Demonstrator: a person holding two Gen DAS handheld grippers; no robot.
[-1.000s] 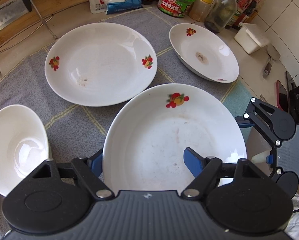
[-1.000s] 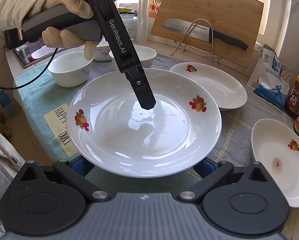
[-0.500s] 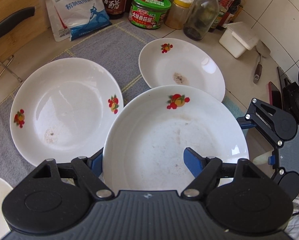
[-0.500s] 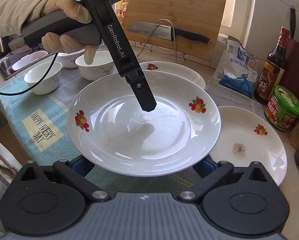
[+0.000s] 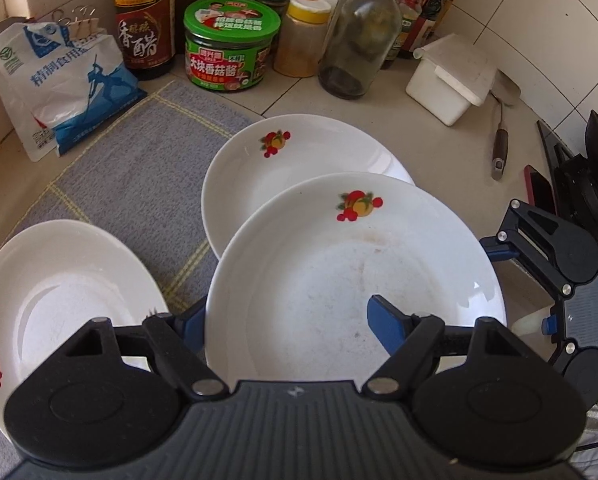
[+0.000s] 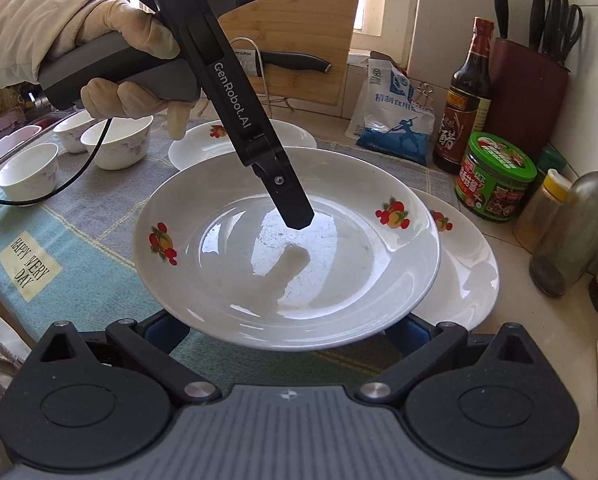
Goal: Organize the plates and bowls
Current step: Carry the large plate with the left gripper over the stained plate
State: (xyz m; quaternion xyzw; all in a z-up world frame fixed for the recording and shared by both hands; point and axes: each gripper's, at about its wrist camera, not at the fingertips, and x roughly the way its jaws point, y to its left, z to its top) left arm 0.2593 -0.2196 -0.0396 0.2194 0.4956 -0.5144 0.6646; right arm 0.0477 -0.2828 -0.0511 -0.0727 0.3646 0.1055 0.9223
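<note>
A white plate with fruit prints (image 5: 351,264) (image 6: 287,256) is held in the air between both grippers. My left gripper (image 5: 287,320) is shut on its rim, one blue finger on the inside face. My right gripper (image 6: 287,328) supports the opposite rim from below; its fingers are hidden under the plate. The plate hangs partly over a second white plate (image 5: 295,152) (image 6: 463,268) lying on the counter. A third plate (image 5: 59,292) (image 6: 203,140) lies on the grey mat.
Three small white bowls (image 6: 119,142) stand on the far left of the mat. A salt bag (image 5: 59,80), vinegar bottle (image 5: 145,20), green jar (image 5: 231,44), glass bottle (image 5: 359,40) and white box (image 5: 451,76) line the back wall. A knife block (image 6: 527,92) stands right.
Both grippers carried the held plate to the right, from beside the mat's plates to partly above the plate on the counter near the jars.
</note>
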